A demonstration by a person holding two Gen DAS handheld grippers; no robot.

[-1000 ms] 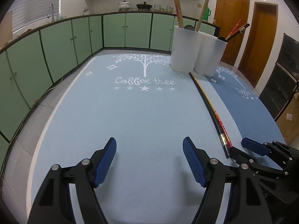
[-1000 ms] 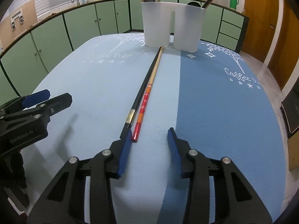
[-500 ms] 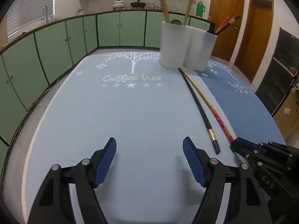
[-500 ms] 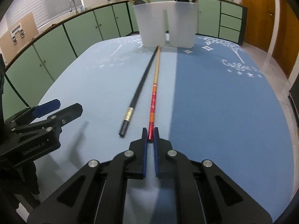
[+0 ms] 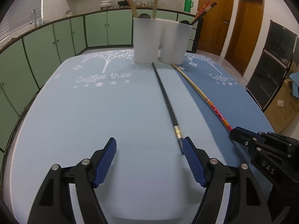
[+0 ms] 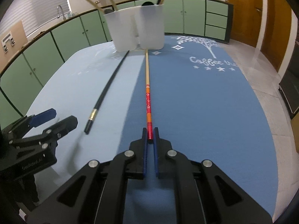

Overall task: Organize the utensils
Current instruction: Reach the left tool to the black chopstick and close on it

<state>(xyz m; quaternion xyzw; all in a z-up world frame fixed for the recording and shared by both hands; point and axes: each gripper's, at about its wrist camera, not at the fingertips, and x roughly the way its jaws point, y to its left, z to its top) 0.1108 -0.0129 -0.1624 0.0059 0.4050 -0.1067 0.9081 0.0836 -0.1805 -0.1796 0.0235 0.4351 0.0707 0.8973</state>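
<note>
Two long chopsticks lie on the blue mats, running toward two white holders (image 5: 161,40) (image 6: 138,29) at the far end. My right gripper (image 6: 150,133) is shut on the near end of the red-and-wood chopstick (image 6: 148,95) (image 5: 209,100). The black chopstick (image 5: 167,100) (image 6: 106,91) lies free to its left, its gold-banded near end just beside the right finger of my left gripper (image 5: 149,148). That gripper is open with nothing between its fingers, low over the light blue mat. Each gripper shows at the side of the other's view.
Both holders carry upright chopsticks and wooden handles. The light blue mat (image 5: 93,121) and the dark blue mat (image 6: 205,102) meet between the two chopsticks. Green cabinets (image 5: 56,37) ring the table; wooden doors (image 5: 248,28) stand at the right.
My right gripper closed on the red chopstick's end and swung it away from the black one. My left gripper slid right until the black chopstick's end reached its right finger.
</note>
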